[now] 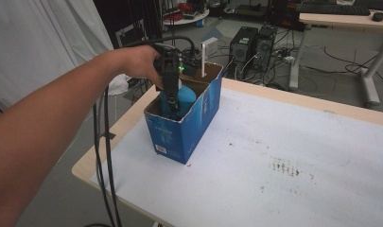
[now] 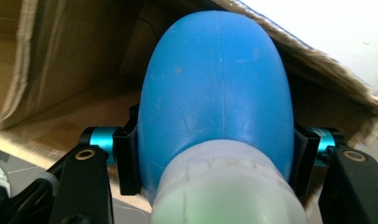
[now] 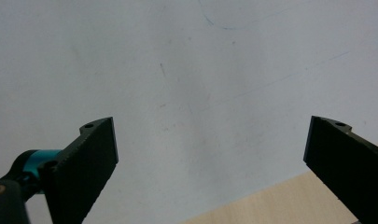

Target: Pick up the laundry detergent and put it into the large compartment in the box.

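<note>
The left claw (image 2: 214,163) is clamped across a blue plastic bottle (image 2: 214,88) just above its white cap, inside the cardboard box (image 1: 198,118). The smooth, rounded body looks light but slippery, so that narrower shoulder seems the safest hold. The right claw (image 3: 210,163) gapes wide and empty over the tabletop (image 3: 177,70).

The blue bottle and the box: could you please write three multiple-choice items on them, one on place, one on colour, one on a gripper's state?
1. Where is the blue bottle?
A. Inside the box
B. Lying on the table beside the box
C. On the floor

2. What colour is the outside of the box?
A. Red
B. Blue
C. Green

3. How does the right gripper stand?
A. Shut on the bottle
B. Shut on the box's rim
C. Open over the table

Answers:
1 A: the high view shows the bottle down between the cardboard walls, with the left gripper clamped on it.
2 B: the high view shows blue printed sides; the inside is plain brown.
3 C: the right gripper view shows its jaws wide apart, with nothing between them, above the white tabletop.
</note>
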